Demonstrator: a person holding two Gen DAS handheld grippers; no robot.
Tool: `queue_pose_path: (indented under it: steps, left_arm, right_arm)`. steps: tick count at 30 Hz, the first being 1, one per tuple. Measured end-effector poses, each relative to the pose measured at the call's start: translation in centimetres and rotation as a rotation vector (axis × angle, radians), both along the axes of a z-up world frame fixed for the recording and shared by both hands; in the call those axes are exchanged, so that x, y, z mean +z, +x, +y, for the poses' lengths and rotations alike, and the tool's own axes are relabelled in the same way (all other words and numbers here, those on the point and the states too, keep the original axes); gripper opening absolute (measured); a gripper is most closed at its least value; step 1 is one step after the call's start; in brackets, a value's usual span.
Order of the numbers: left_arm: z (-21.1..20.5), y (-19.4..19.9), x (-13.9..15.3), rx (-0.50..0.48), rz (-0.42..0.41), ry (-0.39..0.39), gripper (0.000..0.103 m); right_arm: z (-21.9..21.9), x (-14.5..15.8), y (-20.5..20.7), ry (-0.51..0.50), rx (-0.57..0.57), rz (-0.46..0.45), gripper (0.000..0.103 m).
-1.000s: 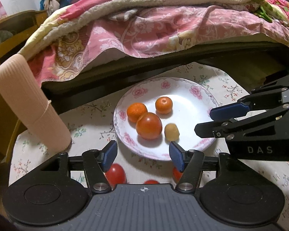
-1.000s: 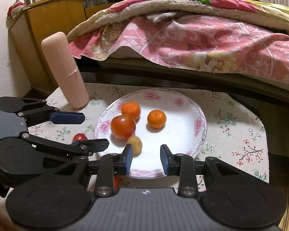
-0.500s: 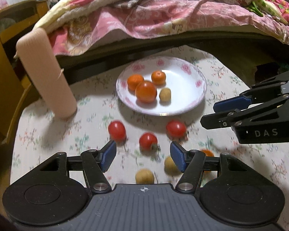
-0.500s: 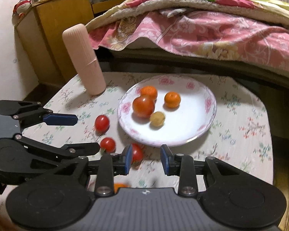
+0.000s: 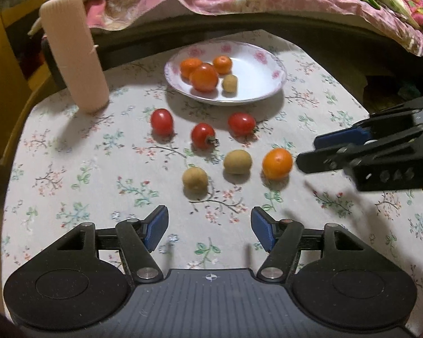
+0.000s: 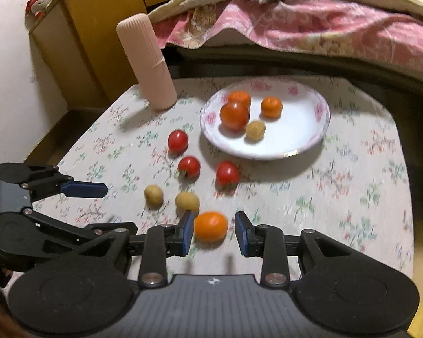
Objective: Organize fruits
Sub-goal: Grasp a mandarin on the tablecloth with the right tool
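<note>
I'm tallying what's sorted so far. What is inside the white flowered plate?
The plate holds four fruits: two small oranges, one larger red-orange fruit partly hiding the second orange, and one tan fruit.

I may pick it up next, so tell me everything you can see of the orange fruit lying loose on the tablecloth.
The orange fruit is small, round, smooth and glossy, with no stem showing. It sits on the floral tablecloth, off the plate, nearest the camera among the loose fruit. It lies between the right tool's blue pads, which do not press on it. Nothing else touches it.
</note>
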State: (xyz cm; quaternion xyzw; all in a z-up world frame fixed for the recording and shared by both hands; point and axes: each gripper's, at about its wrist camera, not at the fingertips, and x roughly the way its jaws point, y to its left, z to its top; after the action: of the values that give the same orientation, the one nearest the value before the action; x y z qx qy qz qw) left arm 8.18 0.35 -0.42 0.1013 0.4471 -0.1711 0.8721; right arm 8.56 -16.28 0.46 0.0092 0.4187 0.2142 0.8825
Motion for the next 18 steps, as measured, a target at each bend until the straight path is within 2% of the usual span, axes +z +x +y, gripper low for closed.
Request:
queue_pose_path:
  steps: [18]
  left_arm:
    - [-0.1,1.4,-1.4,-0.038,0.010,-0.023,0.073]
  right_arm:
    - [2.0,-3.5,2.7,-0.051,0.062,0.041,0.038]
